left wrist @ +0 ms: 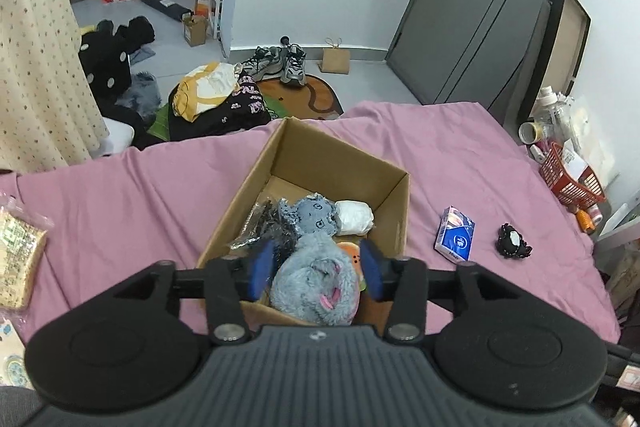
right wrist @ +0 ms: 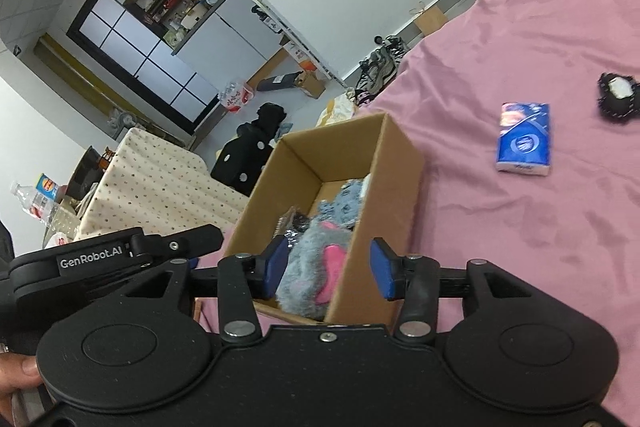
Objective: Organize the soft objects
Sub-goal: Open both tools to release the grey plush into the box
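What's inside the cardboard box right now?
In the cardboard box: a fluffy grey plush nearest, a grey patterned soft item, a white bundle, black crinkly material, an orange item mostly covered. Anything beneath is hidden.

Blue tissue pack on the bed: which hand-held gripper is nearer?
Right, I think. The right hand-held gripper straddles the cardboard box's pack-side wall; the left hand-held gripper hangs over the grey plush, farther from the tissue pack.

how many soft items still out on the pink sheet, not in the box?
2: blue tissue pack right of the cardboard box, and a black-and-white plush piece further right. Others may lie outside both views.
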Demonstrator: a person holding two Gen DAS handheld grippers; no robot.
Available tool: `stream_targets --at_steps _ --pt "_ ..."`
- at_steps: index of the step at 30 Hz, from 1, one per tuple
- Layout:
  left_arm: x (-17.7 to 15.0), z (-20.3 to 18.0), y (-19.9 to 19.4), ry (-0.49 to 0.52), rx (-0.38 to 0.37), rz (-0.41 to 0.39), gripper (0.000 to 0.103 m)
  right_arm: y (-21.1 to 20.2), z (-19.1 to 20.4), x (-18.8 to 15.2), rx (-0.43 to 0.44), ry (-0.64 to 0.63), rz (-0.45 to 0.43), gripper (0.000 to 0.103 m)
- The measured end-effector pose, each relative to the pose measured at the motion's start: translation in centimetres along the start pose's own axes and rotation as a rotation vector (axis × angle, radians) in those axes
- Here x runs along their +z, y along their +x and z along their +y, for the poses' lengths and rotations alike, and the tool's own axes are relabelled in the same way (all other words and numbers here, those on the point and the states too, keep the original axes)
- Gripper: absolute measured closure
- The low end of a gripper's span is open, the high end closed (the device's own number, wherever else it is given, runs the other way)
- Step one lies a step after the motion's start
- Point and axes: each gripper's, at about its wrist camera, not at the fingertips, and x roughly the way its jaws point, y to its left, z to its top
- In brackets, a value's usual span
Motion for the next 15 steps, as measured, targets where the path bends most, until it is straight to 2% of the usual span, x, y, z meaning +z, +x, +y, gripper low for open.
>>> stream_targets --at_steps 6,11,15 --pt "-0.1 -2.2 0.1 0.036 0.0 -0.003 0.045 -2.5 -2.6 0.9 -0.056 0.031 -0.06 0.04" --pt "-0.3 -4.7 0.4 0.074 -0.009 -0.013 0.042 -3.8 -5.0 1.2 -0.123 0.069 -0.086 0.039" --pt "-0.5 -6.6 1.0 0.097 -0.012 -0.011 0.041 -4.8 -6.2 1.5 -0.145 0.073 -0.124 0.029"
